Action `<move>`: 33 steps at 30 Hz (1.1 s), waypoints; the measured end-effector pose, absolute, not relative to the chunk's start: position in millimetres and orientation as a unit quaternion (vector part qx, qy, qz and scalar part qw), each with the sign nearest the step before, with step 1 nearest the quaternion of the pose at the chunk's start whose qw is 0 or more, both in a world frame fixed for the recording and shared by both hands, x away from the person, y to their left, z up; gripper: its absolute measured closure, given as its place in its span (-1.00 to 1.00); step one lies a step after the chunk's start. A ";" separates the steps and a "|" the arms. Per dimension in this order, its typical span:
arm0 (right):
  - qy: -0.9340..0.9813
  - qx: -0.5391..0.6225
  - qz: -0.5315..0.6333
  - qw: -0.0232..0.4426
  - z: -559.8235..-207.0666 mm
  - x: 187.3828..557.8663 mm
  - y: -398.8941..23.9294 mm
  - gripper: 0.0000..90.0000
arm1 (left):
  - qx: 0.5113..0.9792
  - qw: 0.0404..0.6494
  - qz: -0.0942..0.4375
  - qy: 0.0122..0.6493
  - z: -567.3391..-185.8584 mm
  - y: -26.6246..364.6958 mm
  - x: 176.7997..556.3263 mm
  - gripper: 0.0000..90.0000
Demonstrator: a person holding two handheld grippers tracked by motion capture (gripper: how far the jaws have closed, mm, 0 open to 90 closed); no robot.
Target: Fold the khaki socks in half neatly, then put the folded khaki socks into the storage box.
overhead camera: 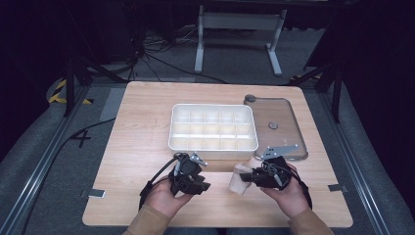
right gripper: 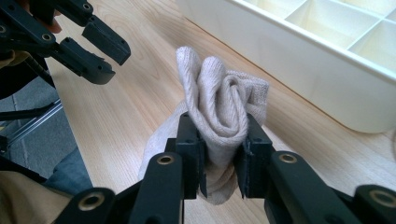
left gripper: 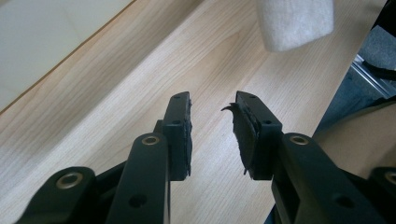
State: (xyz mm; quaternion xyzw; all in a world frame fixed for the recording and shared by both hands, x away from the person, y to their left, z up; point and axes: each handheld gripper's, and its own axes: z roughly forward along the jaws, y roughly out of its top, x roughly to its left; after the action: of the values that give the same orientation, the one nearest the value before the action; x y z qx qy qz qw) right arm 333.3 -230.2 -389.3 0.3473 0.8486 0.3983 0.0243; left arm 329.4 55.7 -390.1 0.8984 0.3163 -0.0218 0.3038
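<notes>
A rolled beige sock (right gripper: 219, 112) is pinched between the jaws of my right gripper (right gripper: 219, 154), which is shut on it just above the table. In the high view the sock (overhead camera: 239, 178) sits left of that gripper (overhead camera: 252, 177), near the table's front edge. My left gripper (overhead camera: 205, 186) is a little to the sock's left, open with nothing between its pads (left gripper: 212, 135). In the left gripper view the sock's end (left gripper: 294, 23) hangs ahead at the top. The left gripper's jaws show at the top left (right gripper: 100, 56) of the right gripper view.
A white divided organiser box (overhead camera: 213, 127) with several compartments stands on the wooden table (overhead camera: 137, 137) just beyond both grippers. Its clear lid (overhead camera: 276, 125) lies flat to the right of it. Table edges run close behind both hands.
</notes>
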 end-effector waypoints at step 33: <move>0.860 0.355 0.363 0.055 -341.9 376.5 -253.6 0.64 | 0.878 0.317 -0.015 0.359 -379.3 95.2 339.2 0.45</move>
State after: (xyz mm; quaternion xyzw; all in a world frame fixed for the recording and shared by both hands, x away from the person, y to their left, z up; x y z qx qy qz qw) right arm 376.5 -253.6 -341.9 0.3553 0.8599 0.3625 0.0547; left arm 339.2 95.2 -379.3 0.8778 0.3586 -0.0153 0.3173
